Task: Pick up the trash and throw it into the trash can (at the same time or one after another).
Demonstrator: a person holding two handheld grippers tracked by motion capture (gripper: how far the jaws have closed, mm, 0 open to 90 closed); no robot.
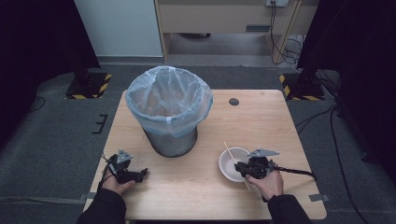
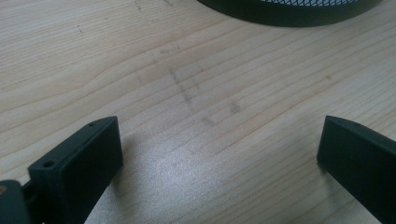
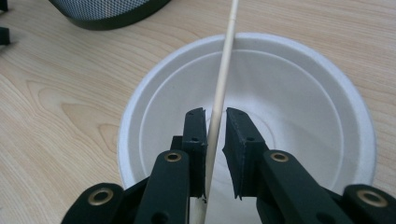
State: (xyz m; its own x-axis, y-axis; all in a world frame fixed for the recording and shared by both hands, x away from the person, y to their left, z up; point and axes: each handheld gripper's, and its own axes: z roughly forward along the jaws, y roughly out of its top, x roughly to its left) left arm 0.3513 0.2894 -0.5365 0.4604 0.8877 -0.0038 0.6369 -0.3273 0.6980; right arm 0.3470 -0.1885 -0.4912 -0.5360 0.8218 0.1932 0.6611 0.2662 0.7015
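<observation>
A thin wooden stick [image 1: 229, 149] lies slanted across a white bowl [image 1: 229, 161] at the table's front right. My right gripper [image 1: 238, 167] reaches over the bowl's near rim. In the right gripper view the stick [image 3: 226, 46] runs up between the two pads of that gripper [image 3: 215, 116]. The jaws stand nearly together, with a sliver of gap beside the stick, over the bowl [image 3: 303, 93]. My left gripper [image 1: 142, 173] rests at the front left, held by a hand. Its jaws [image 2: 219, 140] are wide open over bare wood.
A mesh waste bin [image 1: 169, 112] lined with a pale blue bag stands at the table's middle left; its base shows in the left gripper view [image 2: 289, 11] and the right gripper view [image 3: 107, 11]. A dark round grommet [image 1: 234, 101] sits in the wooden table [image 1: 261, 121].
</observation>
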